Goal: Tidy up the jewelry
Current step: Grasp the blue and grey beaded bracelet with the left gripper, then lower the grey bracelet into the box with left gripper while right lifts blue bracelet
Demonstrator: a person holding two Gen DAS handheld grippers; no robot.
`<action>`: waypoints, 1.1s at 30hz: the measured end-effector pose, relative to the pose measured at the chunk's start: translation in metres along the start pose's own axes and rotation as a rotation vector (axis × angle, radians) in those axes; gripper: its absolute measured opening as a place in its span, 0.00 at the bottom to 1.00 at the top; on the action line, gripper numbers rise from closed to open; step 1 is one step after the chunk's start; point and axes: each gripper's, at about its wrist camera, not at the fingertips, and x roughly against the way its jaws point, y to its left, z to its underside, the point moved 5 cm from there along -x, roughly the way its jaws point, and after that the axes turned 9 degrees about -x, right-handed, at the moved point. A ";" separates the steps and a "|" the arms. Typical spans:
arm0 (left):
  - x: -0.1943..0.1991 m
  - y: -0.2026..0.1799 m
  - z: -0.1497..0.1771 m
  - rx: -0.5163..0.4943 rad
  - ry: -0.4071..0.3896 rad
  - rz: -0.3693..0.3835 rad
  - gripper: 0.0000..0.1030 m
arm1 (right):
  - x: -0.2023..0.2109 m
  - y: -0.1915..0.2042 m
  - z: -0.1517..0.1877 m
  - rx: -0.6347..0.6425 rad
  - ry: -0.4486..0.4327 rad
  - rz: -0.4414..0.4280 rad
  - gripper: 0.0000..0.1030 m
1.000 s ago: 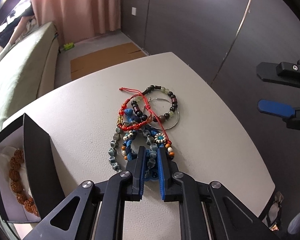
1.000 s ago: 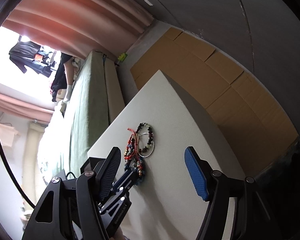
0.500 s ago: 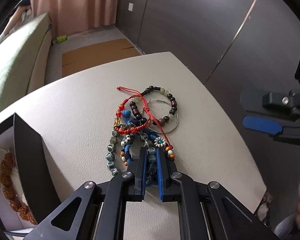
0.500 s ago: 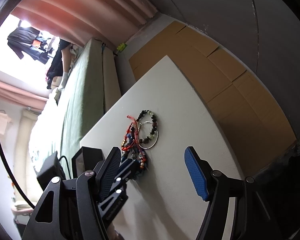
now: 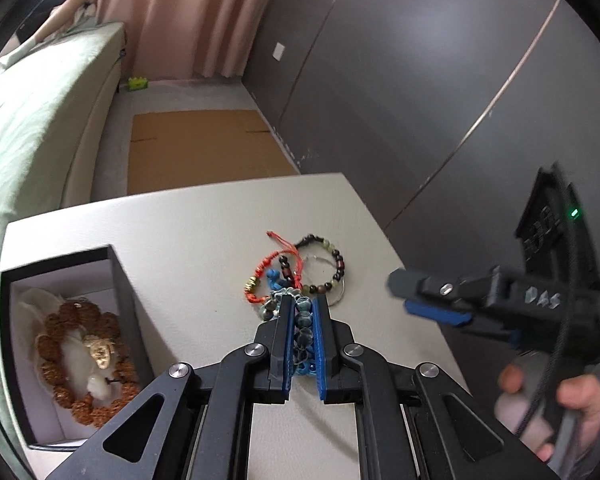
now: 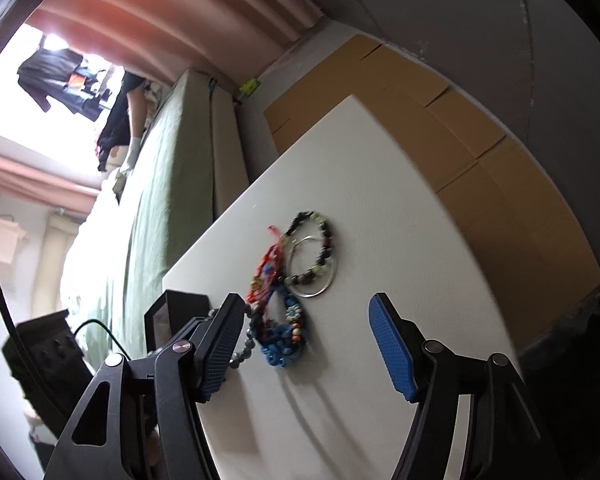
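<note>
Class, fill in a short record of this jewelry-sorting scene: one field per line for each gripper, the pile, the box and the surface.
left gripper: shut on grey-blue bead bracelet, lifted from the pile
right gripper: open, empty, off to the right of the pile
pile: red cord bracelet, dark bead bracelet, thin silver bangle, tangled together
black box: open, left of pile, holds brown bead bracelet
surface: white table
</note>
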 end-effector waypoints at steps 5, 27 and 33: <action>0.023 0.018 -0.003 0.034 -0.036 -0.007 0.08 | -0.015 0.015 0.008 0.048 0.027 -0.007 0.59; 0.115 0.080 0.003 0.157 -0.178 -0.057 0.08 | -0.018 0.054 0.032 0.192 -0.036 0.006 0.12; 0.118 0.100 0.008 0.185 -0.159 -0.084 0.08 | -0.001 0.075 0.036 0.216 -0.071 -0.135 0.12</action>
